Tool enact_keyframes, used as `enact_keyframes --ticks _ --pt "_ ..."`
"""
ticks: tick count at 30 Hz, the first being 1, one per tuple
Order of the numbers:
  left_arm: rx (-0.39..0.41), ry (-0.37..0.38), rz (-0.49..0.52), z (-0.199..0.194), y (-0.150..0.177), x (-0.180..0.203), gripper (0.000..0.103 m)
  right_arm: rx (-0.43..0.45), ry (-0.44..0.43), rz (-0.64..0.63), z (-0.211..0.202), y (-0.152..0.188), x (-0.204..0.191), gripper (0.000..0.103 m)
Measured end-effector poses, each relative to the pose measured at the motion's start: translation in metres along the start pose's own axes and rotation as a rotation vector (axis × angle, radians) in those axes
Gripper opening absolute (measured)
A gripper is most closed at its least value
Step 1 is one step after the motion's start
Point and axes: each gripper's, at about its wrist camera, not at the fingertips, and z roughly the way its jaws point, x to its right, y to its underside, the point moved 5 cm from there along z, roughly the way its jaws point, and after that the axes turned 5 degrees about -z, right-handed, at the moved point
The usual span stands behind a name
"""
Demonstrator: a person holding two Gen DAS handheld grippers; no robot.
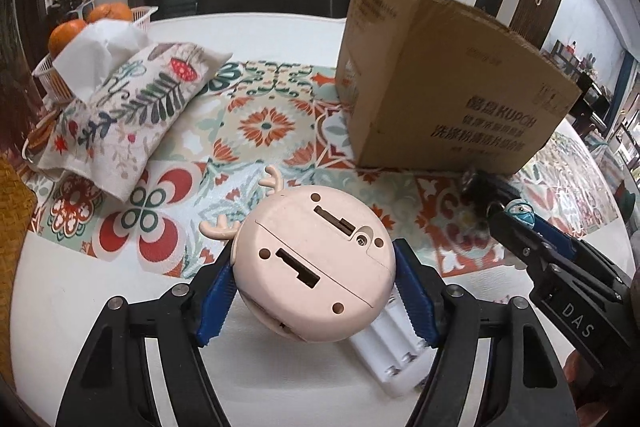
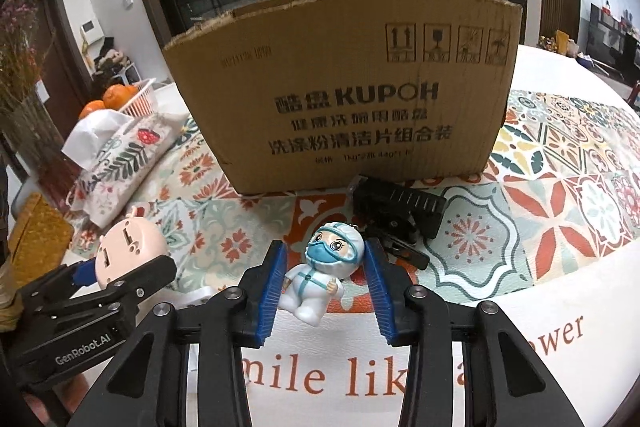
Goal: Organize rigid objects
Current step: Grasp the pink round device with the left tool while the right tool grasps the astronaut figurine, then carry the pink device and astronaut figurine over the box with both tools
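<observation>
My left gripper (image 1: 314,259) is shut on a round pink deer-shaped gadget (image 1: 316,267), its flat back with slots facing me and its antlers pointing away. It hangs just above a white battery holder (image 1: 384,351) on the table. My right gripper (image 2: 325,251) is shut on a small figurine (image 2: 320,275) in a white suit with a blue mask, held a little above the cloth. Each gripper also shows in the other view: the right gripper (image 1: 520,227) at the right edge, the left gripper (image 2: 124,267) at the lower left with the pink gadget (image 2: 128,247).
A tall open cardboard box (image 2: 344,99) stands just beyond both grippers. A black clamp-like part (image 2: 400,211) lies at its foot. A floral tissue cover (image 1: 140,99) and a white basket (image 1: 44,75) of oranges sit at the left. A patterned mat (image 1: 256,123) covers the white table.
</observation>
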Motion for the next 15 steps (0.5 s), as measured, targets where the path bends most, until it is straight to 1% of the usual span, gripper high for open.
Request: enact_keyframes --ticks 15 --pt "0.079 0.045 0.031 -0.028 -0.018 0.032 0.073 0.118 -0.011 -0.002 -0.043 -0.02 0.009 0.041"
